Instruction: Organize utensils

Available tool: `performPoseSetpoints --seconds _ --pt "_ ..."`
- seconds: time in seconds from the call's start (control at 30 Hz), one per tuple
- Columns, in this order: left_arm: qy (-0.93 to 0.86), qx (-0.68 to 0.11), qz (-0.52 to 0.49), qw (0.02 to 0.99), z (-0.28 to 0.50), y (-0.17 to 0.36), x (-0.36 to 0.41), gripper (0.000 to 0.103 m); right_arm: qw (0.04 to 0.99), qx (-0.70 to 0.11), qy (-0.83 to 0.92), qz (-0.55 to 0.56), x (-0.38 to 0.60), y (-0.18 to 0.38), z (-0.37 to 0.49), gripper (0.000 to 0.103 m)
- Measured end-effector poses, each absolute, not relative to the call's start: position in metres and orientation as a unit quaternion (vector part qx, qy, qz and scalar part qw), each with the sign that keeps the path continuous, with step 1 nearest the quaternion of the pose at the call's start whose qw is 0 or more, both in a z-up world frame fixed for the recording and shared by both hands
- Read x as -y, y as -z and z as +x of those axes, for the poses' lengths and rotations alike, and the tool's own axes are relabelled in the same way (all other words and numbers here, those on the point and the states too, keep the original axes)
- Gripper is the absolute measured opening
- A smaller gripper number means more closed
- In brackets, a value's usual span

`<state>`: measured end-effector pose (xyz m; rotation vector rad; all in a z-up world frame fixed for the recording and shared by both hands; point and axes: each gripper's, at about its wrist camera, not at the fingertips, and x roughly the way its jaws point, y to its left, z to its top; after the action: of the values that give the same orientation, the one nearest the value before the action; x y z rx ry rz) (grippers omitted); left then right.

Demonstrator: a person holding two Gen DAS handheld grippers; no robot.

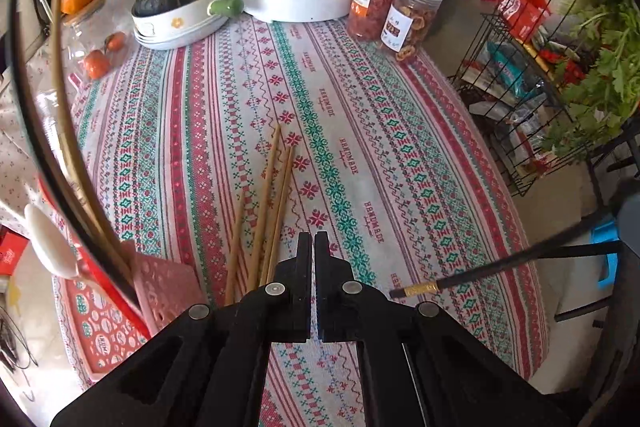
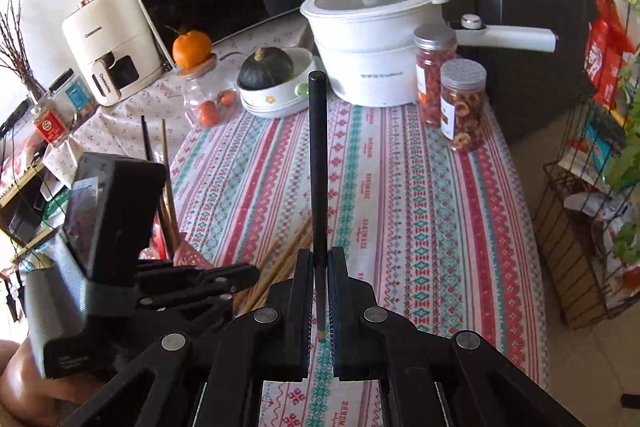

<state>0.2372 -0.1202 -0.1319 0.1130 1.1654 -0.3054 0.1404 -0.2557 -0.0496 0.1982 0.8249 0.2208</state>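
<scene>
The right gripper [image 2: 319, 259] has its jaws squeezed tight on a black chopstick [image 2: 318, 163]. The stick pokes up and forward between the two fingers. In the left view the same black chopstick [image 1: 500, 265] hangs in the air to the right, above the striped tablecloth [image 1: 400, 163], with its gold band [image 1: 420, 289] near the tip.

The left gripper [image 1: 312, 241] has its jaws pressed together with nothing in them. Just in front of it, a bunch of wooden chopsticks [image 1: 272, 203] lies loose on the cloth.

To the left is a pink holder [image 1: 160, 291]. One dark stick and one wooden stick [image 1: 66, 131] already stand in it.

I think the job now is to put the black chopstick into the pink holder. To do it well, hold the stick tight, carry it over the wooden ones, and tip it so one end points down into the holder. Let go only when it is inside. Go slowly so the sticks already there do not get knocked
</scene>
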Motion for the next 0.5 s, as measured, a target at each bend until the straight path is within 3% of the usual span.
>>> performPoseSetpoints --seconds 0.13,0.2,0.5 --pt "0.097 -0.575 0.051 0.811 0.289 0.172 0.124 0.010 0.898 -0.413 -0.100 0.114 0.269 0.059 0.149 0.004" --pt "0.078 -0.582 0.043 0.808 0.307 0.187 0.122 0.023 0.896 -0.415 -0.102 0.118 0.273 0.060 0.152 0.004" --pt "0.059 -0.587 0.046 0.806 0.332 0.210 0.118 0.022 0.892 -0.414 -0.110 0.147 0.293 0.060 0.162 0.004"
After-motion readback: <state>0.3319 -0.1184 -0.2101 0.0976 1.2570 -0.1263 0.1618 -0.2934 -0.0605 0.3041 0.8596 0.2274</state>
